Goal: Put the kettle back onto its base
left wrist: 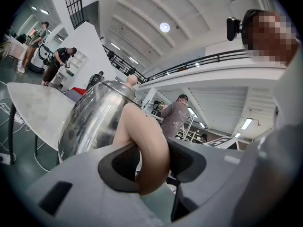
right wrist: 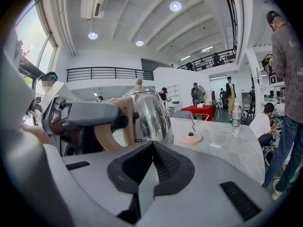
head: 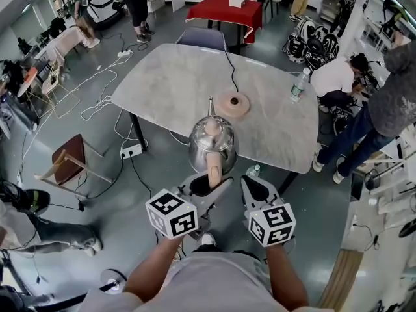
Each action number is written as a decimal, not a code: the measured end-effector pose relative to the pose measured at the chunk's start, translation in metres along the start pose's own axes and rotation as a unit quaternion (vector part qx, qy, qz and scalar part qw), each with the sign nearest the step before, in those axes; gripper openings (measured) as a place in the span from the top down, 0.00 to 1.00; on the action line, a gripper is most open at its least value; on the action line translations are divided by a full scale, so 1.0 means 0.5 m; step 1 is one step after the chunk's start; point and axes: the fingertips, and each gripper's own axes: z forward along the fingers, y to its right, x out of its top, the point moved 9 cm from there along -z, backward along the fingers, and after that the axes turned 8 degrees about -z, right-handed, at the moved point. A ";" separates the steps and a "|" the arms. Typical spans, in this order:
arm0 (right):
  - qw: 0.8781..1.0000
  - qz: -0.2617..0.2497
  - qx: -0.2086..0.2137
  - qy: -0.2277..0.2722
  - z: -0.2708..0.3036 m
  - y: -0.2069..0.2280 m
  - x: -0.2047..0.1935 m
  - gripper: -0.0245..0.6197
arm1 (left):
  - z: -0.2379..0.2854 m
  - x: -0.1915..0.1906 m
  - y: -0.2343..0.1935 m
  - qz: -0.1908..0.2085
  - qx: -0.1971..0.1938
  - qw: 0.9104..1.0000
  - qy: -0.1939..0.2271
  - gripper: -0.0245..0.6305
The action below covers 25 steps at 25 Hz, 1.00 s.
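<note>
Steel kettle [head: 198, 149] hangs clamped in left claw [head: 213, 178].

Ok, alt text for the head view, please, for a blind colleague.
The left gripper holds a steel kettle by its tan handle, in the air at the near edge of a marble table. Its round base sits farther back on the table; the right gripper, shut and empty, is alongside.

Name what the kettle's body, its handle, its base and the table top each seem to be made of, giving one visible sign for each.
Kettle body: polished metal, probably stainless steel; it mirrors the room.
Handle: matte beige, plastic or pale wood; no gloss or grain shows.
Base: same matte beige, likely plastic, with a dark centre.
Table top: pale grey and veined, stone or marble-look laminate.
</note>
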 end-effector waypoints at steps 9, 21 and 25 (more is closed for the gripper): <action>1.000 0.003 -0.013 -0.005 0.053 0.006 0.008 0.95 | 0.003 0.030 -0.063 -0.007 -0.005 1.000 0.001 0.71; 1.000 0.012 -0.013 -0.001 0.109 0.072 0.002 0.95 | 0.070 0.057 -0.109 -0.008 -0.005 1.000 0.001 0.71; 1.000 0.018 -0.002 -0.003 0.136 0.113 0.000 0.96 | 0.106 0.069 -0.125 -0.010 0.006 1.000 0.004 0.71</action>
